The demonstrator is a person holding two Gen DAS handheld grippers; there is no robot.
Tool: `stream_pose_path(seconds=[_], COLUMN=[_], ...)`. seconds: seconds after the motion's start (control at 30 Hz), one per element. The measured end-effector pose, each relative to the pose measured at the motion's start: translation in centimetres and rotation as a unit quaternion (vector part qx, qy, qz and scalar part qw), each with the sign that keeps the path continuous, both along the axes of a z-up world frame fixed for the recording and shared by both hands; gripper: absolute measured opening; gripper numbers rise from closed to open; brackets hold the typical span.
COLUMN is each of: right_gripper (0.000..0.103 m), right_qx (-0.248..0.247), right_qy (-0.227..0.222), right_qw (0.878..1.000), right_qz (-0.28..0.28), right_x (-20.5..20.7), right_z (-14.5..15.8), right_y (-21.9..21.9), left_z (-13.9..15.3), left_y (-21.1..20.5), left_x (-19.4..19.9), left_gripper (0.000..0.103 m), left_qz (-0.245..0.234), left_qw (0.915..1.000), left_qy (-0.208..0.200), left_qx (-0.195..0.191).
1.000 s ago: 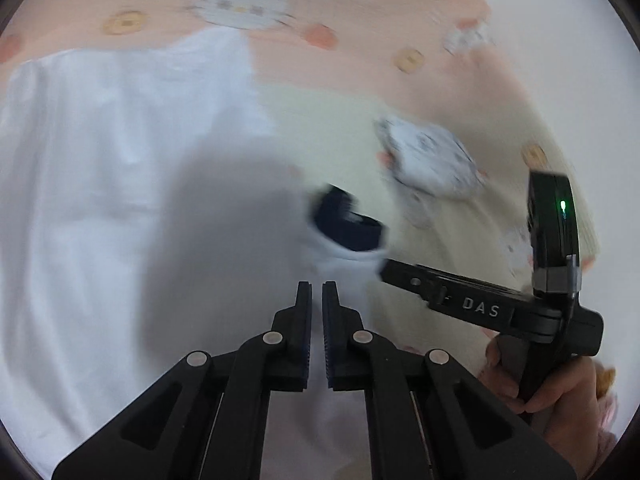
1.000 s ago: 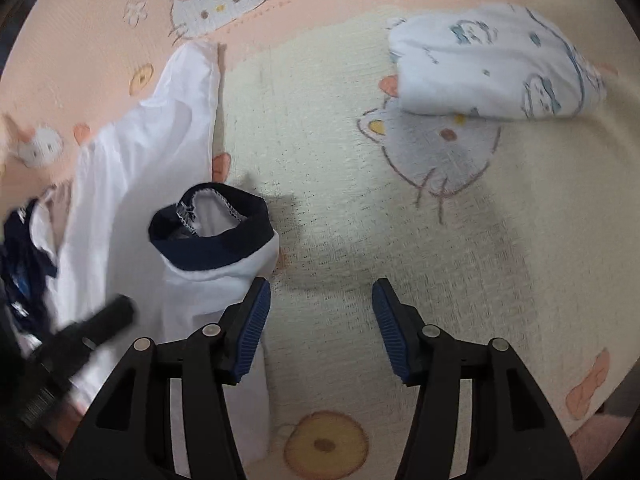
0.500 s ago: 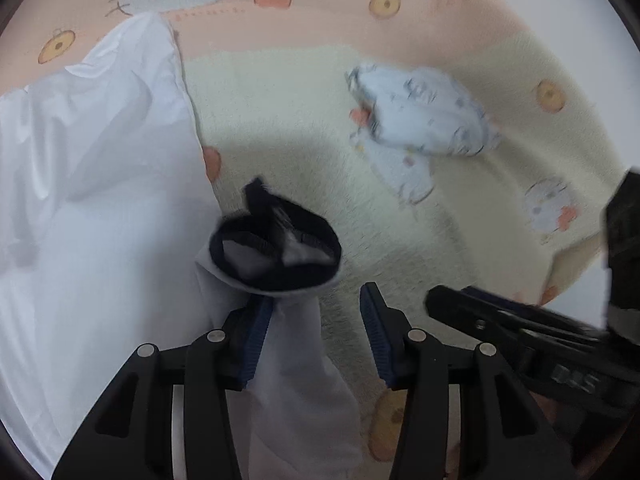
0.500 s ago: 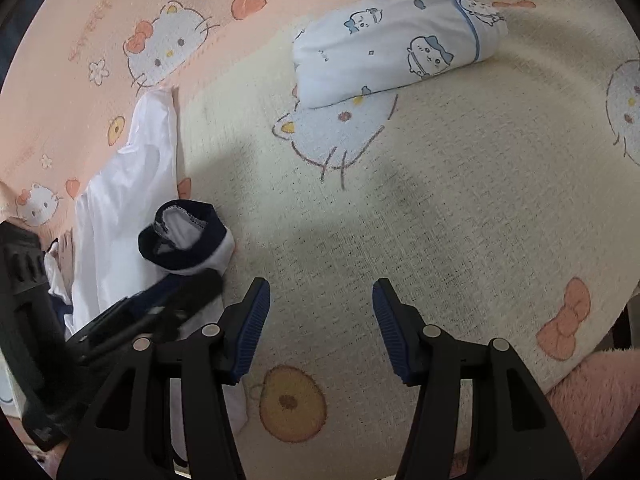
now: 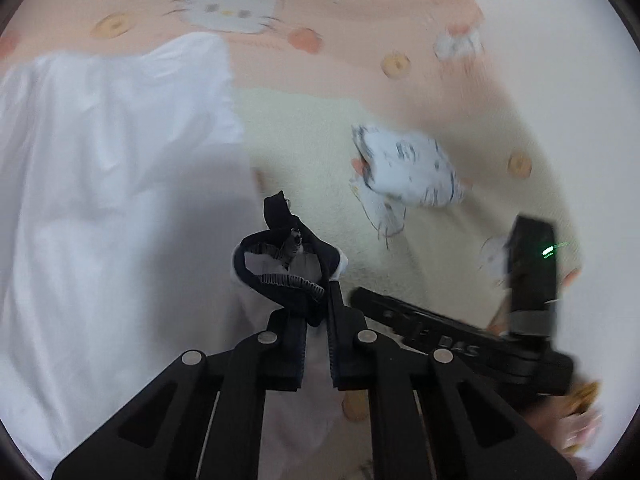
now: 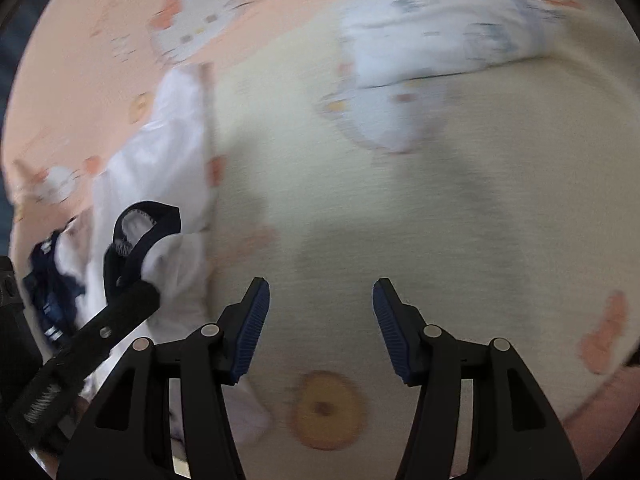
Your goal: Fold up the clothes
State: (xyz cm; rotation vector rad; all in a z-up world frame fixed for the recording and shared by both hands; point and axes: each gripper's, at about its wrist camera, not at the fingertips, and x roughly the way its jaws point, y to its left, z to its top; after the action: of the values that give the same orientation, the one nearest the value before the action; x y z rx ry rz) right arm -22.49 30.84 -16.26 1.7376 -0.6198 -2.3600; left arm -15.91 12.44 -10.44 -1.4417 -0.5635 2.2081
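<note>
Left wrist view: my left gripper (image 5: 316, 316) is closed down to a narrow gap, pinching the navy ribbed cuff (image 5: 280, 276) of a white garment (image 5: 100, 208) just beyond its tips. The cuff stands open as a dark loop with a frilled elastic edge, and white cloth hangs under it, so I judge the fabric thin, light and limp; it will sag and crease wherever it is not held. The ribbed band looks the firmest place to take it, with a second hold farther along the sleeve or at a hem. The rest of the garment lies spread and wrinkled to the left over a peach and cream bed cover (image 5: 320, 140) printed with cartoon cats and round biscuits, its weave looking nubbly.

My right gripper (image 6: 320, 312) is wide open and holds nothing; its blue ridged pads (image 6: 252, 320) hover over bare cream cover just right of the garment. In the right wrist view the cuff (image 6: 140, 240) sits at near left, beside the other tool's arm, with a dark navy patterned cloth (image 6: 52, 288) farther left, too blurred to identify. At far right lies a folded white bundle (image 6: 440, 32) with small blue prints, soft and pillowy, well apart from the garment. Both views are smeared by motion.
</note>
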Motion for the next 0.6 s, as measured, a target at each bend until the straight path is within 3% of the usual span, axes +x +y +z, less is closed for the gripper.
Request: stream_pose_path(seconds=[0.17,0.33,0.47,0.53,0.6], right_gripper=[0.056,0.056,0.056,0.056,0.065], right_qx=[-0.014,0.014,0.028,0.012,-0.008], right_qy=[0.018,-0.013,-0.011,0.015,0.042], right_qw=[0.995,0.982,0.982,0.984,0.985], right_qz=[0.093,0.189,0.187,0.179,0.169], right_x=[0.3,3.1,4.9,5.0,4.9], right_z=[-0.1,-0.3,0.6,1.7,2.7], right_y=[-5.3,-8.2,-7.6,-7.6,-8.0], left_z=[-1.5,-2.3,-2.7,-2.5,-2.9], left_y=[-5.2,-7.3,-7.2,-7.1,-6.5], left_x=[-0.3,0.2,1.4,2.1,2.2], left_gripper=[0.01,0.016,0.039,0.041,0.044], left_qz=[0.05,0.065,0.043,0.039,0.033], left_qw=[0.9984,0.9965,0.9978,0.9982,0.9988], left_qy=[-0.026,-0.033,-0.029,-0.02,-0.023], left_qx=[-0.002,-0.041,-0.041,-0.041,-0.027])
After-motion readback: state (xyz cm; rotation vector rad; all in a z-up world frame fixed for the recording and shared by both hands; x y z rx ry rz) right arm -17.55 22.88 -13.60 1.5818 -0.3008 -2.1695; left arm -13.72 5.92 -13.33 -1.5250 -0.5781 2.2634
